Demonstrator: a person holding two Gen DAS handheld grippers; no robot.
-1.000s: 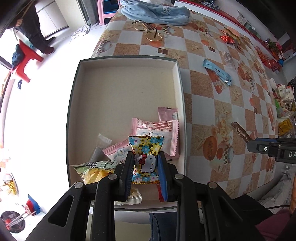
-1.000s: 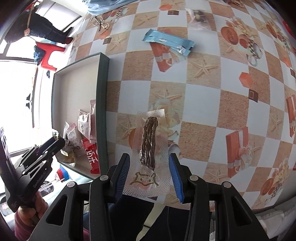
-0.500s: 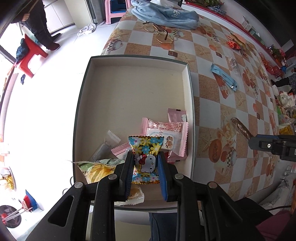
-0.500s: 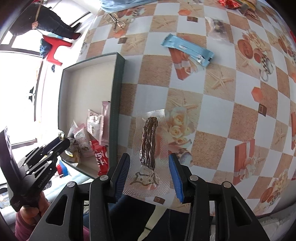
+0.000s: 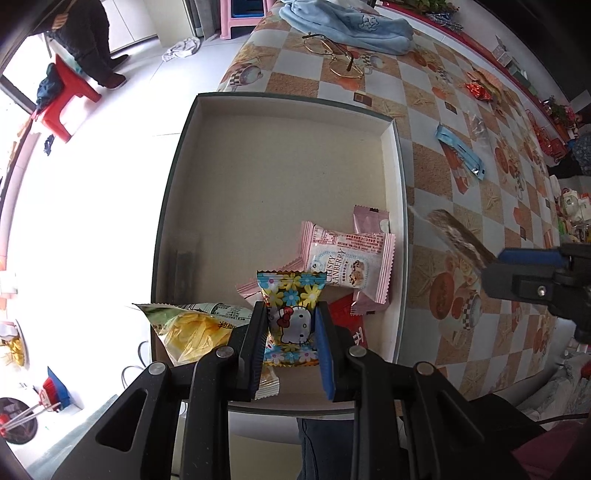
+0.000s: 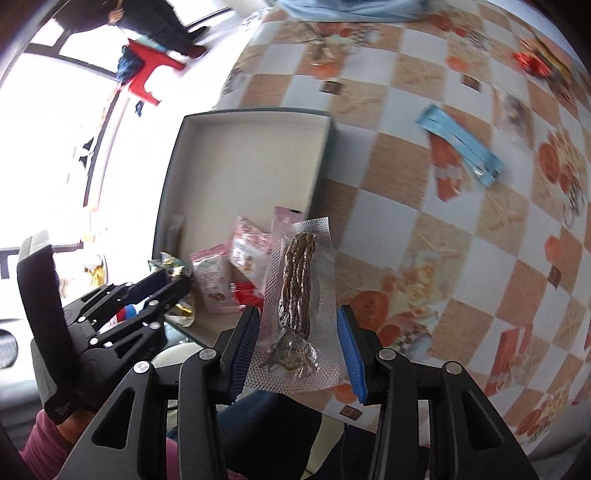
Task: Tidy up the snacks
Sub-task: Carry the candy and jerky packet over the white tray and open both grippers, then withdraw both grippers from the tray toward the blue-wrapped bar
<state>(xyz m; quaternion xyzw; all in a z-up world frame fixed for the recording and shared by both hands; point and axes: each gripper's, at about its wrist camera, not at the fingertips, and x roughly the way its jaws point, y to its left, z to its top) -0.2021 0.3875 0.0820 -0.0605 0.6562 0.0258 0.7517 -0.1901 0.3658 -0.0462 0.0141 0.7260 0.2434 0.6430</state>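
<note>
My left gripper (image 5: 290, 328) points straight down over the near end of the shallow grey box (image 5: 280, 177) and is shut on a flowered Hello Kitty candy packet (image 5: 291, 317). Below it in the box lie pink cranberry packets (image 5: 347, 258), a yellow chip bag (image 5: 192, 325) and a red packet (image 5: 351, 317). My right gripper (image 6: 297, 339) is shut on a clear vacuum pack holding a dark brown meat stick (image 6: 297, 291), raised off the table beside the box's right wall (image 6: 321, 155). That gripper (image 5: 532, 280) also shows at the right of the left wrist view.
A blue wrapper (image 5: 460, 151) and a clear packet (image 5: 476, 123) lie on the checked tablecloth (image 5: 436, 173) beyond the box. Glasses (image 5: 334, 55) and a blue cloth (image 5: 351, 22) sit at the far end. A person stands by a red stool (image 5: 64, 96).
My right gripper carried the meat-stick pack up and leftward, from over the tablecloth to beside the box's wall. My left gripper stayed over the box, still holding the candy packet.
</note>
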